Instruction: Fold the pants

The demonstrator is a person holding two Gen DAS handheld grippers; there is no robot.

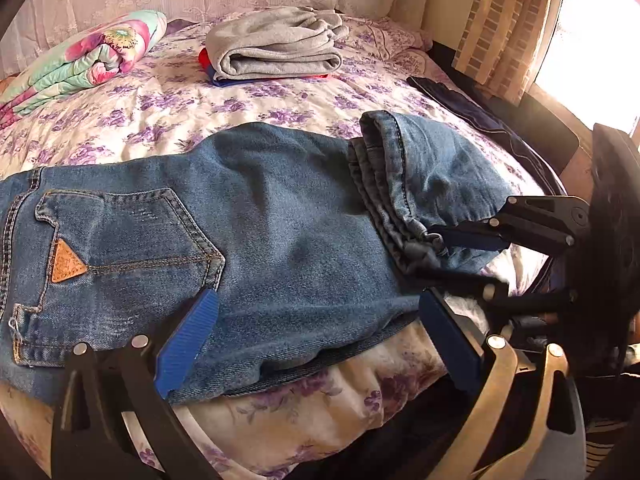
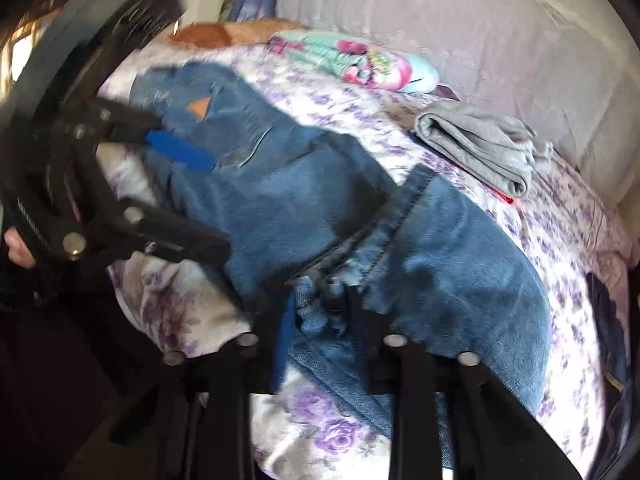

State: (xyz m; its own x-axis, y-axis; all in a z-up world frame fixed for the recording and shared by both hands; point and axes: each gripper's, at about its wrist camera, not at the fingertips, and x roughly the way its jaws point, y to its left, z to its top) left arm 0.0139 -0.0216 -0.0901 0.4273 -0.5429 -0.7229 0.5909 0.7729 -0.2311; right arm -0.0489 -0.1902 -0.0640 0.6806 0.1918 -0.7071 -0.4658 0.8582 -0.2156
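Here the blue jeans lie across the near part of a bed covered by a white sheet with purple flowers. In the left wrist view their seat is to the left, back pocket up, and the legs are doubled over to the right, so the hems rest on top of the thigh cloth. The back pocket carries a small tan triangular patch; whatever is stamped on it is too small to read, and no other writing shows.

The left gripper sits at the near edge of the jeans with its jaws spread wide, one blue pad lying on the denim just below the pocket, the other off to the right beside the fold; nothing is held between them. The right gripper is clamped on the bunched hems at the near right of the jeans, with wrinkled denim pressed between its fingers.

Farther back on the bed, well apart from the jeans, a folded grey garment rests on red and blue cloth. To the far left lies a folded floral quilt. A dark garment lies along the right edge of the bed, near a striped curtain.
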